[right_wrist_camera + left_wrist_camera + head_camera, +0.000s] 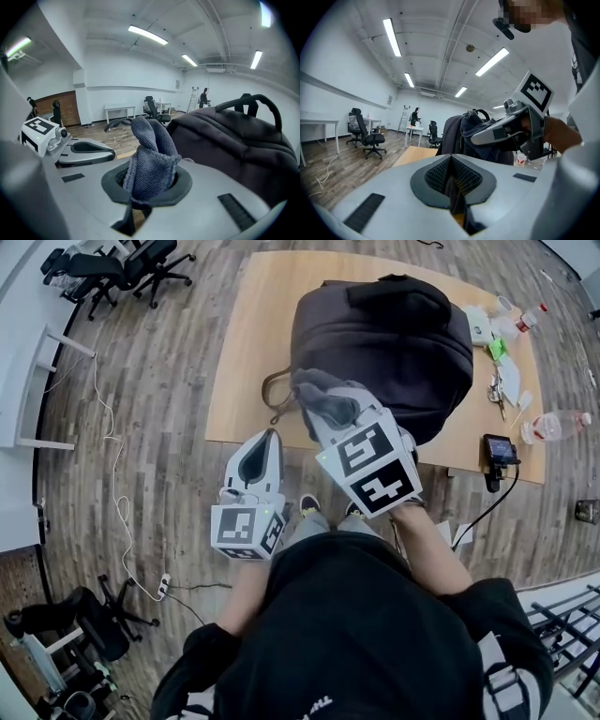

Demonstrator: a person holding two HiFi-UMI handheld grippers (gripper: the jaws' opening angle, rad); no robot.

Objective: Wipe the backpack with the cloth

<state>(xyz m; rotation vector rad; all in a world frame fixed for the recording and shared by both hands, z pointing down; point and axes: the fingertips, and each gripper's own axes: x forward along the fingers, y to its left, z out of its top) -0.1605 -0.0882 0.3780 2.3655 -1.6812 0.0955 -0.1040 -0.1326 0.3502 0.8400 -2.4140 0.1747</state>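
2 hand-held grippers, 1 backpack, 1 cloth, 1 table.

Item 1, backpack (384, 352): dark and bulky. It stands upright on the light wooden table (239, 362) with its carry handle on top. It fills the middle of the tabletop, toward the near edge.

Item 2, cloth (323, 399): grey-blue knitted fabric, bunched. Its lower part is pinched in the right gripper and its free end sticks up past the jaw tips. It sits just beside the backpack's near-left side; whether the 2 touch cannot be told.

Item 3, right gripper (330, 416): jaws clenched on the cloth, with the pads pressing the wad from both sides. It is angled downward toward the backpack's lower front.

Item 4, left gripper (268, 435): jaws closed pad against pad, holding nothing. It is held just left of the right gripper, short of the table's near edge and apart from the backpack. It points roughly level toward the backpack.

Item 5, tabletop sundries: 1 plastic bottle (558, 426) lies near the right edge. 1 phone (498, 448) is on a stand at the near-right corner. Small clutter at the far right is too small to identify.

Item 6, surroundings: wood-plank floor (159, 381). A white cable (111, 456) trails across it at left. Black office chairs (122, 268) stand at far left.
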